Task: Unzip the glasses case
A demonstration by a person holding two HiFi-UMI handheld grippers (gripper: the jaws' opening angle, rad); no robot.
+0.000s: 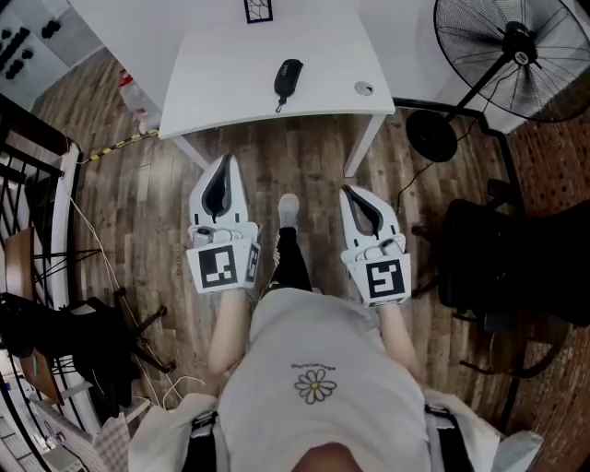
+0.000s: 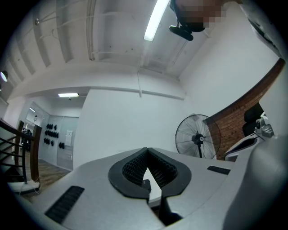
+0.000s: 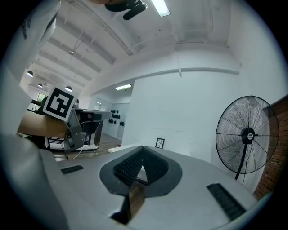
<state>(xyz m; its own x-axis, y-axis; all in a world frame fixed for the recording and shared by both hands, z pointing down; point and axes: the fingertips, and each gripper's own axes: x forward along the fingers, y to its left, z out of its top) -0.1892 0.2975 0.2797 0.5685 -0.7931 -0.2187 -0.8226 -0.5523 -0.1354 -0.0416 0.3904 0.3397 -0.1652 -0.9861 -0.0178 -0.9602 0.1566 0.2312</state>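
A studio-like workroom — white table (image 1: 230,83), pedestal fan (image 1: 514,44), brick wall (image 2: 230,119).

Both forearms reach forward side by side, well apart. The left gripper (image 1: 224,166) and the right gripper (image 1: 350,194) point ahead, each with jaws closed together, tips meeting, holding nothing.

A white table (image 1: 230,83) stands on a wood floor (image 1: 304,175). Near the table's right front corner lies a small round disc (image 1: 364,88), perhaps a cable cap. A black-and-white card (image 1: 259,9) stands at its far edge. A black fan (image 1: 516,51) stands to the right of the table, its round base (image 1: 431,135) on the floor. A black chair (image 1: 502,263) is nearer on the right and a dark railing (image 1: 37,129) is at left. A strip light (image 2: 155,20) runs along the ceiling.
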